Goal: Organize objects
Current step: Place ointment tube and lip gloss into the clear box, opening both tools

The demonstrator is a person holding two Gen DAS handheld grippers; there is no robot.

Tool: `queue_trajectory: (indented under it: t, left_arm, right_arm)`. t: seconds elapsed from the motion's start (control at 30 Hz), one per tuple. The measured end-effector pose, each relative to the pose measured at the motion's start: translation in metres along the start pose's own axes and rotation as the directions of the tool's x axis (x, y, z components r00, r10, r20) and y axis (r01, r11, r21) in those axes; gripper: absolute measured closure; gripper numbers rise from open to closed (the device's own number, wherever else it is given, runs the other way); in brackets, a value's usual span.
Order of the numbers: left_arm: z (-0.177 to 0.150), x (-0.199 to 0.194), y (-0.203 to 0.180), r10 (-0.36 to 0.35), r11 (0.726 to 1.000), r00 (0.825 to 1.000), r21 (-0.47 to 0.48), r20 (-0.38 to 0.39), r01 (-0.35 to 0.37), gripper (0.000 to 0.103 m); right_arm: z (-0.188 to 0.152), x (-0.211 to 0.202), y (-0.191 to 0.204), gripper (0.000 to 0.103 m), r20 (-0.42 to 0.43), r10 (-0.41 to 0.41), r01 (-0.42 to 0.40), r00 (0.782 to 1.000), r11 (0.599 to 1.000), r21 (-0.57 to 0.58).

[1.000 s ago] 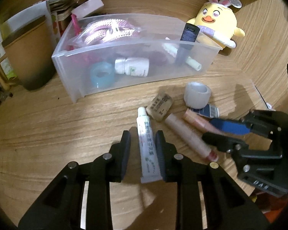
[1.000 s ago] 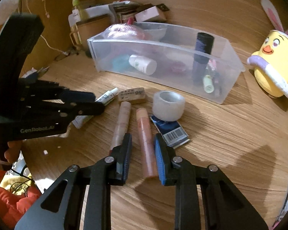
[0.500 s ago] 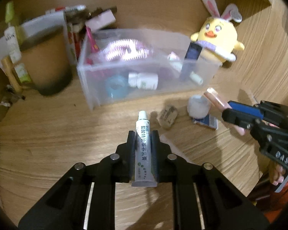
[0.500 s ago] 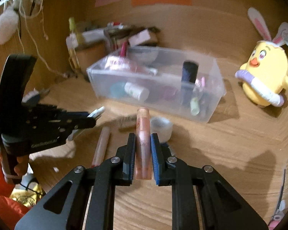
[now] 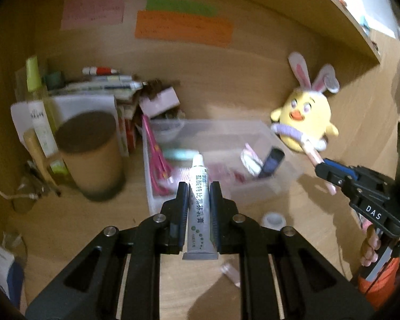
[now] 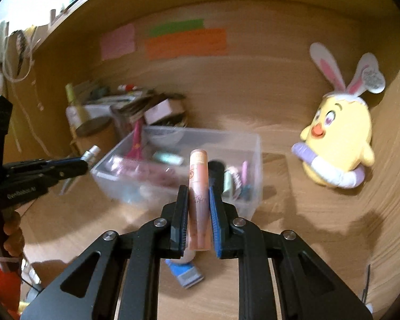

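My left gripper [image 5: 198,186] is shut on a white ointment tube [image 5: 198,208] and holds it in the air in front of the clear plastic bin [image 5: 288,186]. My right gripper [image 6: 198,190] is shut on a pink lip gloss tube [image 6: 199,186], also lifted, near the bin [image 6: 256,160]. The bin holds pink scissors [image 5: 157,160], a black tube [image 5: 272,162] and several small items. The right gripper shows at the right of the left wrist view [image 5: 322,170]. The left gripper shows at the left of the right wrist view [image 6: 80,165].
A yellow plush chick [image 5: 304,122] sits right of the bin. A brown cylindrical container [image 5: 90,154] and stacked boxes stand at the left. A white tape roll [image 5: 273,220], another pink tube [image 5: 230,274] and a blue packet [image 6: 185,274] lie on the wooden desk.
Both grippers have closed on their tubes and lifted them off the desk, rising and tilting up toward the bin and back wall.
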State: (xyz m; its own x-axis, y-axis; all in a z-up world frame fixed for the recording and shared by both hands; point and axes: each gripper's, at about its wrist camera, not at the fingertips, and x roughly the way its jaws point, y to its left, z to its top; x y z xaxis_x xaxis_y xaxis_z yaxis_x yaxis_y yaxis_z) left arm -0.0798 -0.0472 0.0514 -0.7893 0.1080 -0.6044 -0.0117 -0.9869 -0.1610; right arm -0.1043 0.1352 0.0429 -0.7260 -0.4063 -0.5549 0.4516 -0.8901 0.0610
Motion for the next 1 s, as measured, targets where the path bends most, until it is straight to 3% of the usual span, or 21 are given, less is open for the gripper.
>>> queue_trajectory:
  t: [0.23,0.5,0.77,0.93,1.0]
  left_arm:
    - [0.03,0.022,0.01,0.03,1.0,0.999,0.003,-0.017,-0.03,0.088]
    - [0.035,0.07,0.007,0.021,1.0,0.993,0.02,-0.117,-0.019,0.087]
    - [0.032,0.068,-0.004,0.016,0.997,0.994,0.071,-0.106,-0.009,0.087]
    - [0.031,0.05,-0.009,-0.008,0.997,0.997,0.076,-0.077,0.014,0.069]
    - [0.029,0.042,-0.013,0.003,0.996,0.999,0.089,-0.053,0.002,0.054]
  right_arm:
    - [0.023,0.024,-0.026,0.089,-0.002,-0.073,0.073,0.997,0.997,0.038]
    - [0.02,0.071,-0.042,0.089,-0.108,-0.071,0.079,0.992,0.994,0.073]
    - [0.013,0.087,-0.04,0.089,-0.163,-0.056,0.066,0.985,0.996,0.058]
    - [0.013,0.076,-0.038,0.081,-0.151,-0.05,0.059,0.987,0.997,0.051]
    - [0.013,0.068,-0.037,0.075,-0.137,-0.044,0.052,0.99,0.997,0.051]
